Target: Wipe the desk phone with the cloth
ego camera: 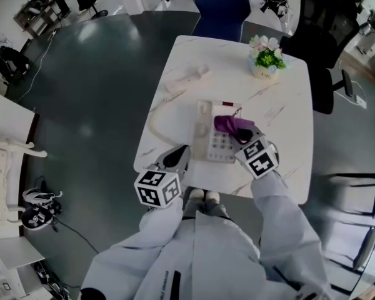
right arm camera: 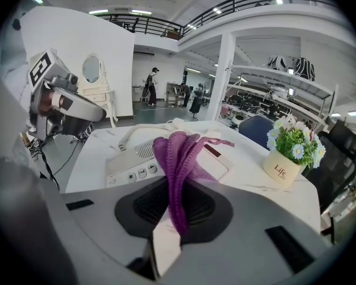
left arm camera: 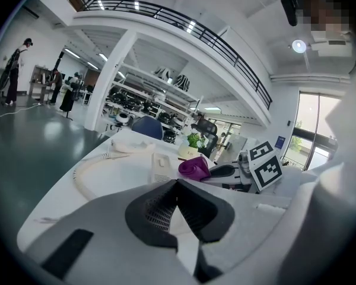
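A cream desk phone (ego camera: 214, 132) lies in the middle of the white marble table (ego camera: 287, 99); its base also shows in the right gripper view as the phone (right arm camera: 136, 159). Its handset (ego camera: 186, 77) lies off the cradle at the far left, joined by a curled cord (ego camera: 159, 125). My right gripper (ego camera: 240, 134) is shut on a purple knitted cloth (ego camera: 231, 124), held over the phone's keypad; the cloth (right arm camera: 178, 156) hangs bunched between the jaws. My left gripper (ego camera: 177, 158) hovers shut and empty at the table's near left edge, left of the phone.
A small pot of flowers (ego camera: 266, 57) stands at the table's far right. A blue chair (ego camera: 222, 8) and a black chair (ego camera: 322, 36) stand behind the table. White furniture (ego camera: 3, 167) sits on the dark floor to the left.
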### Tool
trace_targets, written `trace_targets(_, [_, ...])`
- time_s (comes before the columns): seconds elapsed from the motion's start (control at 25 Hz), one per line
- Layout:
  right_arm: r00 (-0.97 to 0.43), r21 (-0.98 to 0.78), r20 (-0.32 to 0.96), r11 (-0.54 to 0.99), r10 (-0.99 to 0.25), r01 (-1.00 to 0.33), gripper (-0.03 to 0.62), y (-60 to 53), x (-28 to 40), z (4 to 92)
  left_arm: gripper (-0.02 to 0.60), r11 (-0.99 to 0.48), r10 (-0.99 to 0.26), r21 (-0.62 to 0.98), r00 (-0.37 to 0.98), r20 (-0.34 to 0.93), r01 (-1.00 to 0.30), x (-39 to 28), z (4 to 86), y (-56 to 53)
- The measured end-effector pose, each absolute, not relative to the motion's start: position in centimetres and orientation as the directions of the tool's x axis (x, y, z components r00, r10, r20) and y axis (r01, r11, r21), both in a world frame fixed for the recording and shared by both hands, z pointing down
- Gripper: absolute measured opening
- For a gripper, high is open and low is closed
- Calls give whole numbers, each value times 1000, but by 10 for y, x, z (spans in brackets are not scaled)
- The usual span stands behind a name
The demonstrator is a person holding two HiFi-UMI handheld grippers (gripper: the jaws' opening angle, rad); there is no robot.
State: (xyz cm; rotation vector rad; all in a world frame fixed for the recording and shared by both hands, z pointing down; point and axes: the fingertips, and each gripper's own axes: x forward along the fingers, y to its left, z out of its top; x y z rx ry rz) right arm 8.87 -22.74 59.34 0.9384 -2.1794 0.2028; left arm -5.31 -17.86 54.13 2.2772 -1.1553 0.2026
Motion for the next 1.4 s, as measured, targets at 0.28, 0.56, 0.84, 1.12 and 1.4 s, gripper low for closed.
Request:
trace_targets(0.28, [-459, 132, 703, 734, -543, -666, 38, -215, 84, 599, -2, -469, -691, 423, 620, 371, -775, -52, 540, -176])
trace_targets(0.56, [-459, 130, 711, 741, -533, -659, 38, -203, 81, 602, -3, -479, -687, 423, 628, 364, -769, -51, 536, -175])
trace_targets(0.84, [-463, 116, 726, 753, -509, -647, 38, -192, 78, 606, -3, -487, -680, 423, 636, 365, -764, -48, 536, -174])
trace_targets(1.12, [-469, 104, 741, 772, -481, -627, 38, -181, 75, 608, -2, -494, -684, 421, 640, 352, -760, -45, 529, -176])
trace_targets(1.4, [-482, 76, 749, 781, -455, -619, 38, -170, 72, 610, -2, -501, -681, 422, 645, 347, -756, -43, 527, -176])
